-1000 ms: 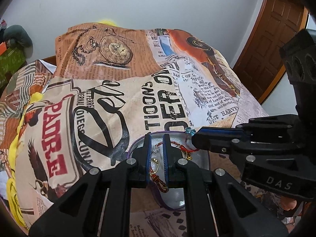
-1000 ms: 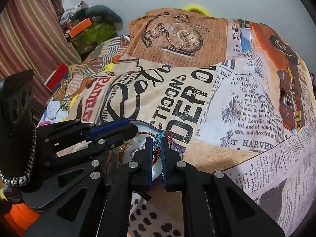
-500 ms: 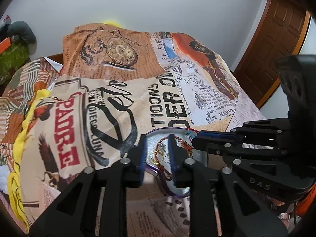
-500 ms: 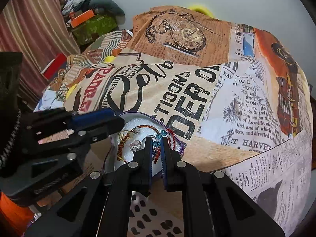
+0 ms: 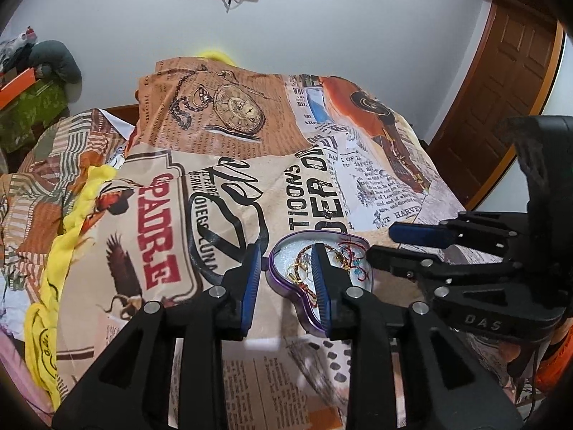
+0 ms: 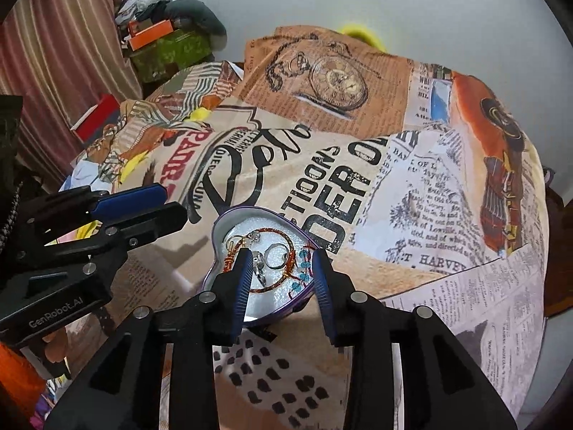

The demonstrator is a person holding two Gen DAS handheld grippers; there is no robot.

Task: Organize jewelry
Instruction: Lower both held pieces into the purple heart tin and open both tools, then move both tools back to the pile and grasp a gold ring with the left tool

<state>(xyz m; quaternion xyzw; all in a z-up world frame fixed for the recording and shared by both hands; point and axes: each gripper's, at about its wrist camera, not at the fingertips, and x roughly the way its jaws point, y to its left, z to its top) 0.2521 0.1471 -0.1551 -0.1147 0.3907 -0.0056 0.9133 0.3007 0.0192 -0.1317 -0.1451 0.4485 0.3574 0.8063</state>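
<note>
- While opening, left gripper [image 5: 286,279] and right gripper [image 6: 281,279] empty above heart-shaped tin [image 6: 222,225] on printed bedspread [image 6: 412,193].
- Jewelry [image 6: 275,254] inside, tangled, partly hidden behind fingers [image 6: 241,279].

Both grippers have let go: the left gripper [image 5: 286,276] and right gripper [image 6: 281,279] are opening, apparently empty, lifted off the purple-rimmed heart-shaped tin [image 6: 218,229], where the red beaded bracelet [image 6: 286,268] now lies.
</note>
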